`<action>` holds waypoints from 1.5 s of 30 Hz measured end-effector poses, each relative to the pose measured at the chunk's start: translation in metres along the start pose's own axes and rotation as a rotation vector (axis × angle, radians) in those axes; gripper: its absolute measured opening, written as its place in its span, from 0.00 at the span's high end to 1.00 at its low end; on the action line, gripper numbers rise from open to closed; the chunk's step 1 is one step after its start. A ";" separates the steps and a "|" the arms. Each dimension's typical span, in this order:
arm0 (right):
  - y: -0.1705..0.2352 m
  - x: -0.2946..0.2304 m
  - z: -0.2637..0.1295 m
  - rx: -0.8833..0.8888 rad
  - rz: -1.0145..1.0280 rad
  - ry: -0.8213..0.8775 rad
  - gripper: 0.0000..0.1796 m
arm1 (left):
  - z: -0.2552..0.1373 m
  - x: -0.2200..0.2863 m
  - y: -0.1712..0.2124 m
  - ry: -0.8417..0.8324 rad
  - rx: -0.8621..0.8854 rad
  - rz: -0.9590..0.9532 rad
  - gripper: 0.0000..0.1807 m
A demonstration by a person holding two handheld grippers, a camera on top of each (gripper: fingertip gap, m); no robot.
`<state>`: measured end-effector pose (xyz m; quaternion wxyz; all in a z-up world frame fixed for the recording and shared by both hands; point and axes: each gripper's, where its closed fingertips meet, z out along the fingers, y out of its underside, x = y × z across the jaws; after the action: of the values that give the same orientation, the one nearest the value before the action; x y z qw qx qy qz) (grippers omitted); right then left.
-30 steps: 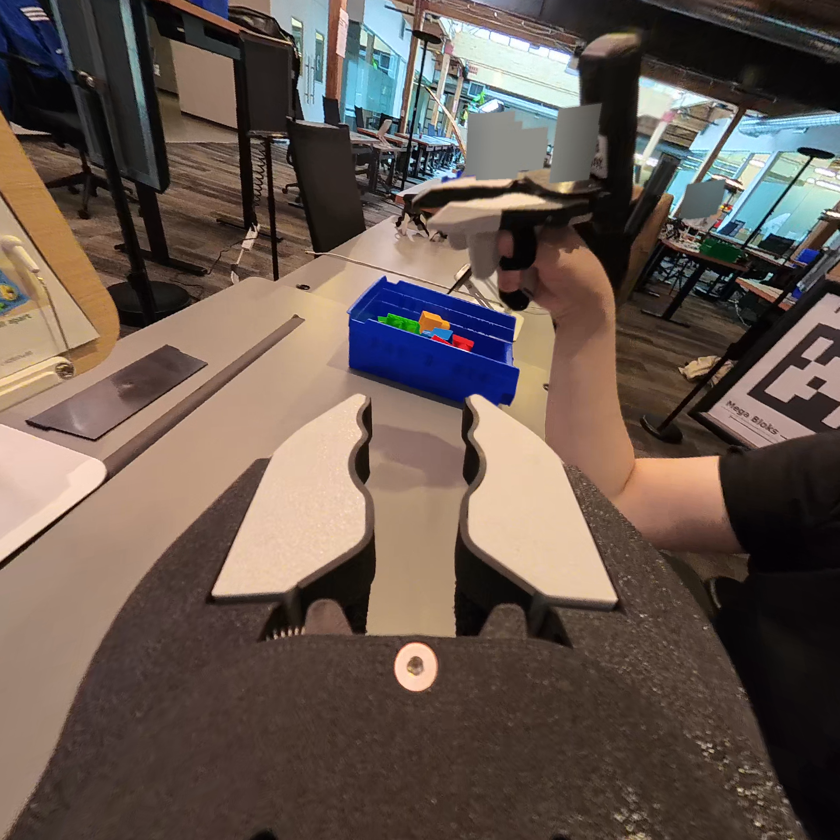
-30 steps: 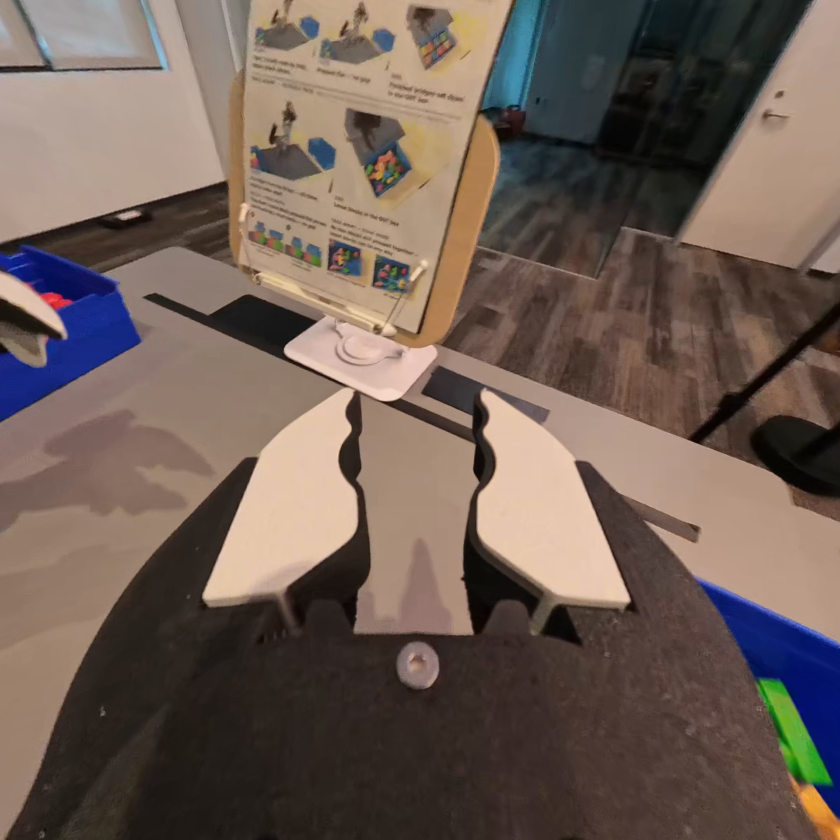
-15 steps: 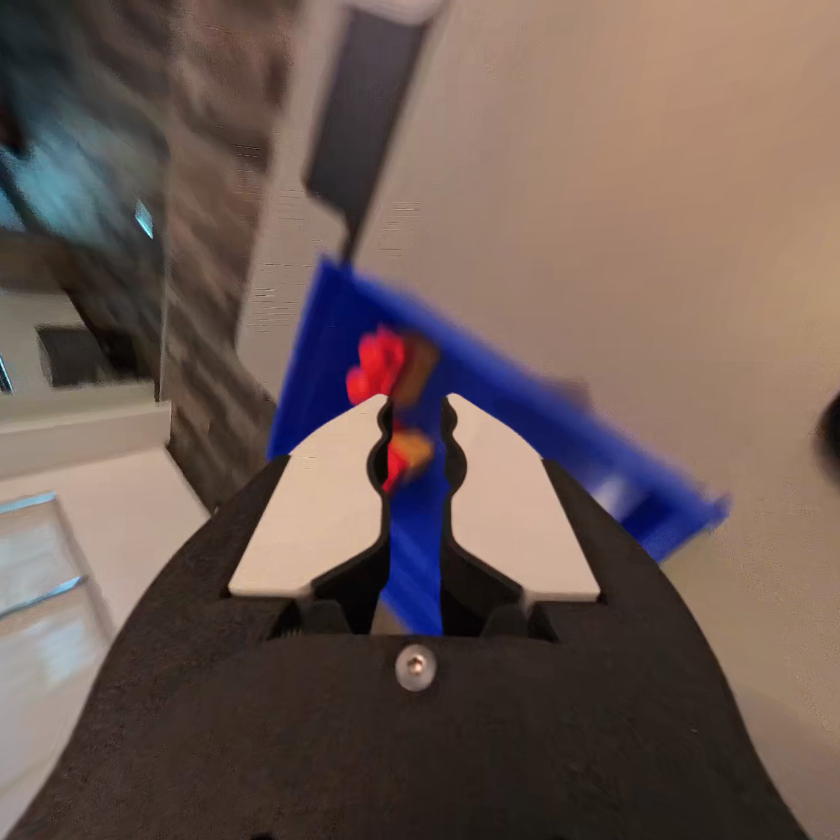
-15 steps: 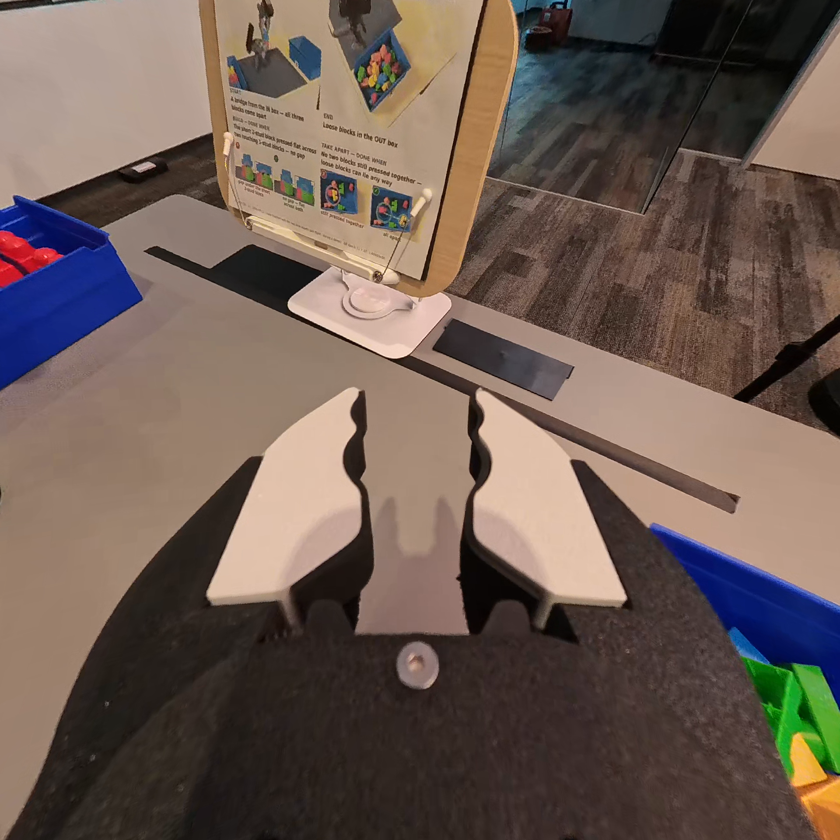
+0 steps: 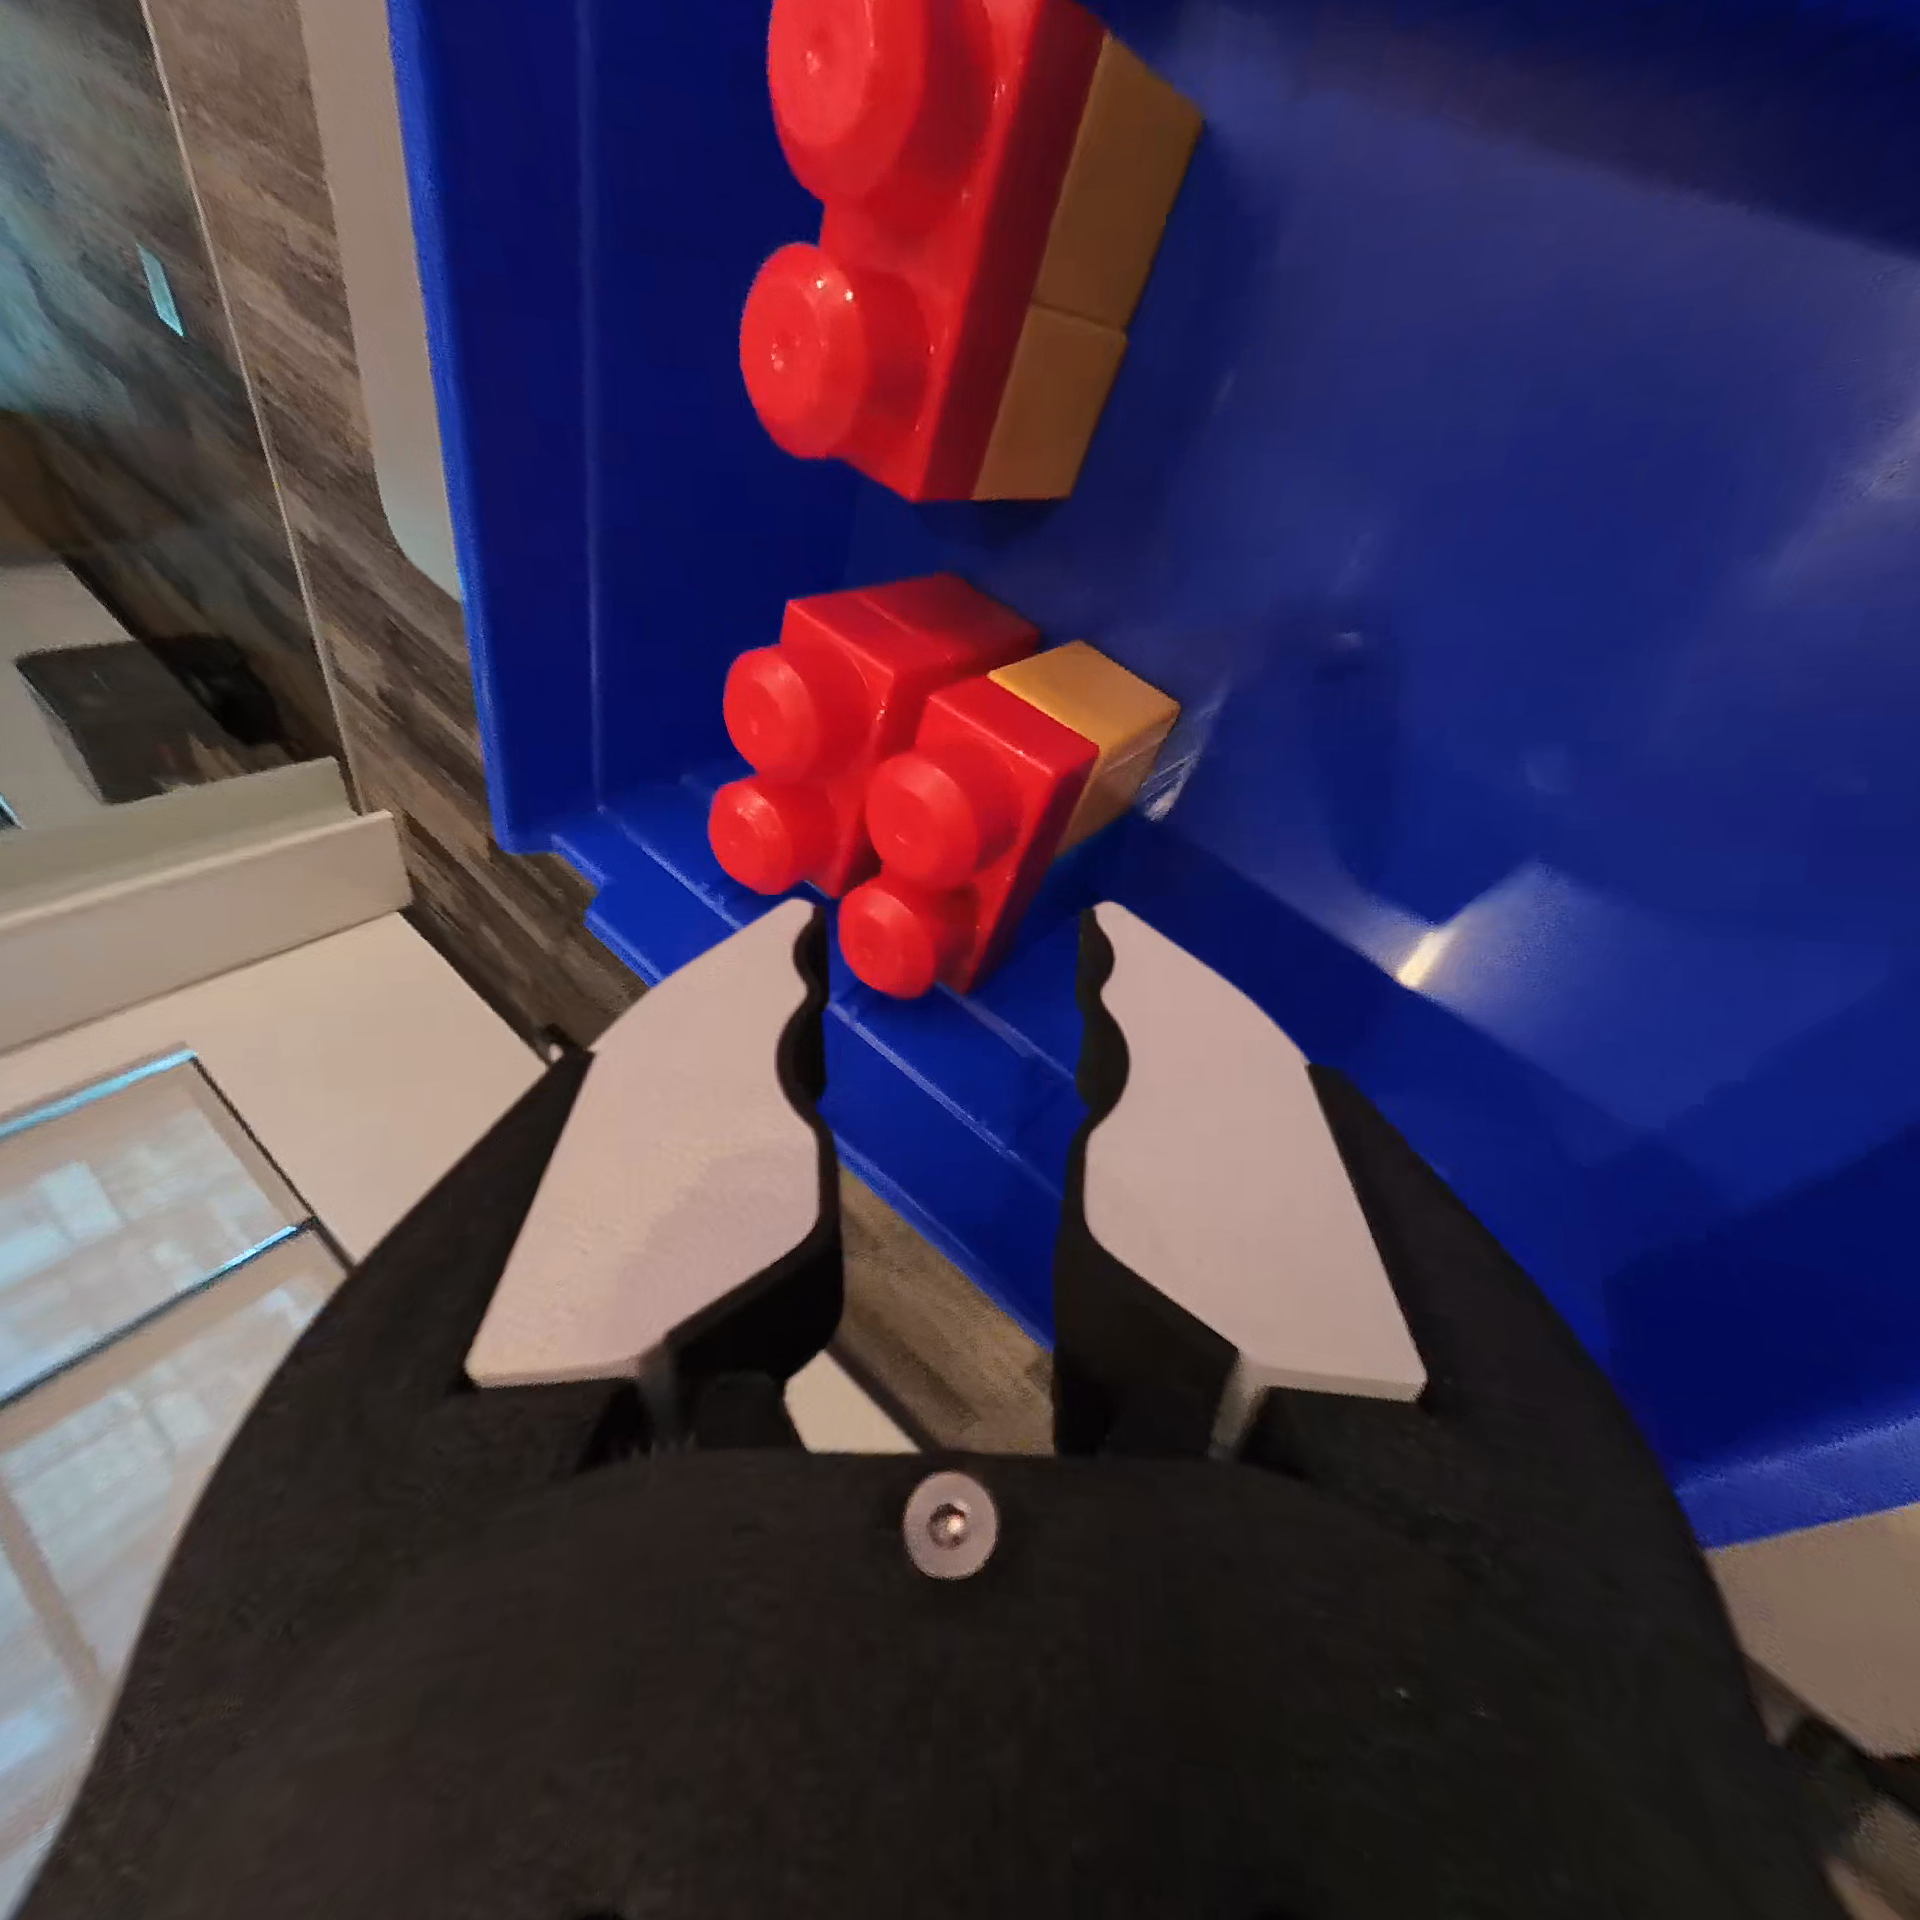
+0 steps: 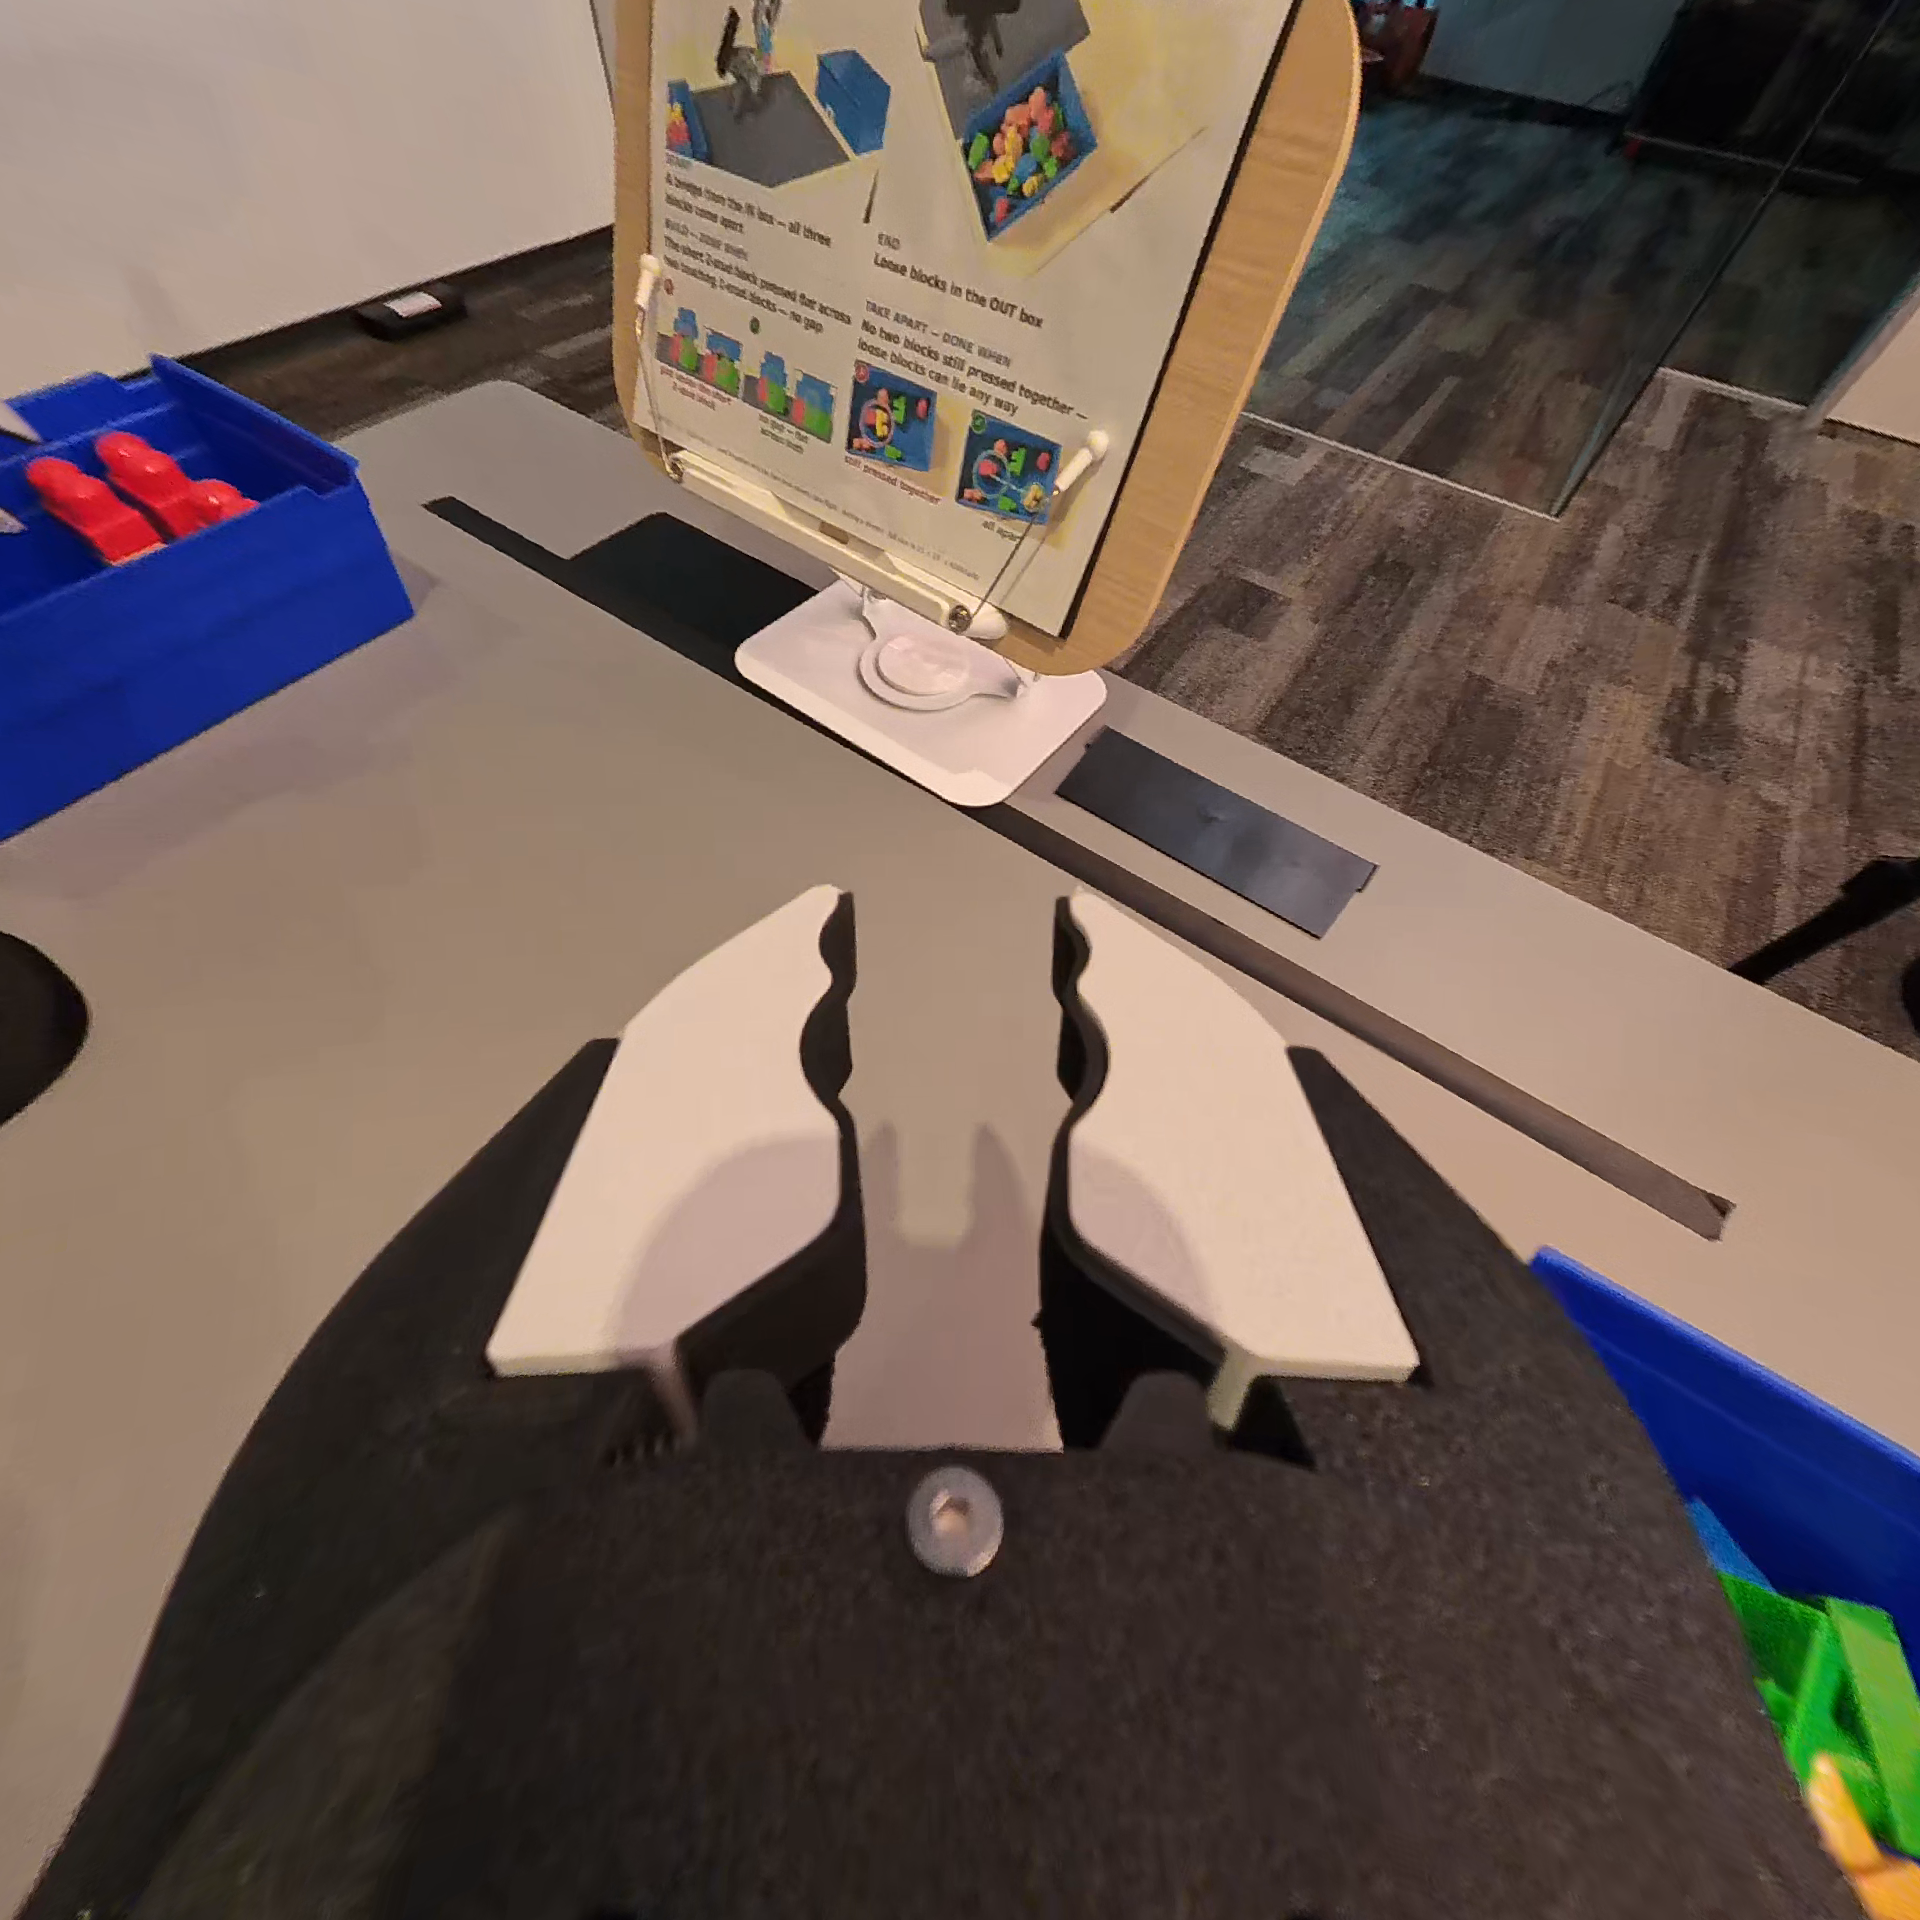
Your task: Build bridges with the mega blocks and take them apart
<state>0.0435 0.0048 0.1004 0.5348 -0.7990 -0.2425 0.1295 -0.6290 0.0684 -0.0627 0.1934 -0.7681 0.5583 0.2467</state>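
A: Left gripper (image 5: 948,920) sits at the rim of the blue bin (image 5: 1455,520), jaws wide and empty, lined up on the nearest red-and-orange bridge (image 5: 935,790) so we can straddle it.

B: Right gripper (image 6: 954,909) hovers over bare grey table (image 6: 520,883), jaws wide, holding nothing; we judge it's parked as the work spot.
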 end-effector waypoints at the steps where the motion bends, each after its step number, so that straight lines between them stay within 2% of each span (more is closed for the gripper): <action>1: 0.000 -0.002 0.001 0.003 0.007 -0.015 0.80 | 0.003 -0.002 0.000 0.004 -0.009 0.028 0.74; 5: 0.003 -0.012 0.010 -0.020 0.011 -0.067 0.81 | 0.016 -0.005 0.001 0.067 -0.032 0.078 0.72; 12: 0.018 -0.014 0.029 -0.129 -0.015 -0.065 0.82 | 0.038 0.000 0.001 0.211 -0.049 0.056 0.77; 18: 0.024 -0.016 0.037 -0.164 -0.016 -0.078 0.83 | 0.044 0.015 0.006 0.326 -0.107 0.016 0.73; 20: 0.026 -0.017 0.039 -0.174 -0.022 -0.085 0.83 | 0.045 0.020 0.007 0.351 -0.119 0.005 0.77; 25: 0.029 -0.024 0.045 -0.205 -0.046 -0.110 0.83 | 0.044 0.022 0.000 0.423 -0.099 -0.128 0.78; 28: 0.028 -0.028 0.045 -0.200 -0.061 -0.126 0.83 | 0.035 0.019 -0.010 0.423 0.003 -0.236 0.78; 32: 0.017 -0.039 0.047 -0.138 -0.055 -0.185 0.84 | -0.011 -0.004 -0.037 0.341 0.298 -0.449 0.78; 35: -0.004 -0.058 0.050 -0.033 -0.055 -0.261 0.84 | -0.077 -0.029 -0.071 0.266 0.579 -0.602 0.78; 38: -0.037 -0.096 0.050 0.132 -0.101 -0.394 0.83 | -0.152 -0.036 -0.128 0.260 0.861 -0.689 0.78; 42: -0.075 -0.161 0.029 0.371 -0.190 -0.590 0.79 | -0.231 0.006 -0.226 0.449 1.176 -0.713 0.79; 45: -0.089 -0.194 0.012 0.471 -0.199 -0.673 0.70 | -0.268 0.047 -0.296 0.615 1.295 -0.653 0.79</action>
<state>-0.1491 -0.0598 0.1672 0.6036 -0.5408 -0.4435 0.3828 -0.2912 -0.0312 0.1311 0.5018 -0.6616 0.3656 -0.4205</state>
